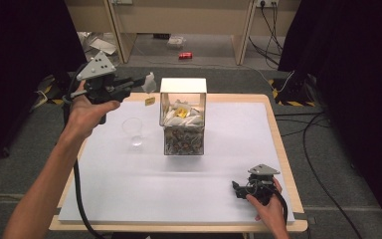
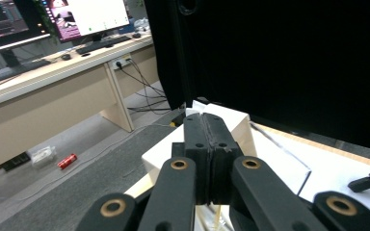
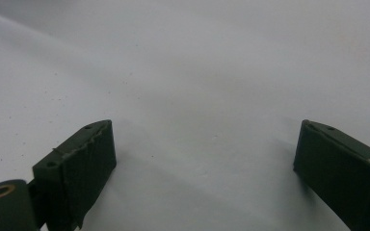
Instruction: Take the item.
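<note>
Left tongs [image 1: 144,79]: held high over the table's [image 1: 219,199] far-left corner, jaws together and clamped on a small white packet [image 1: 150,82], which looks like a tea bag.
Packet location: at the jaw tips, in the air, off the table, just left of the clear box [image 1: 184,85].
Yellow tag [image 1: 149,101]: hangs below the packet, apparently on a thin string; the string itself is too fine to confirm.
Glass [image 1: 134,130]: upright and empty on the table, below the packet and nearer the person, just beside the box.
Governing relation: the glass mouth lies down and toward the person from the jaw tips; the packet hangs with its long axis roughly vertical. The left hand [image 1: 87,112] is much the nearer.
Box contents: a heap of similar packets, white ones on top.
Right tongs [image 1: 236,188]: resting at the near-right of the table, well apart from glass and box, jaws wide apart and holding nothing.
View differences: the high view shows packet, tag and glass together. The left gripper view confirms the closed jaws. The right gripper view confirms the open gap over bare table.
</note>
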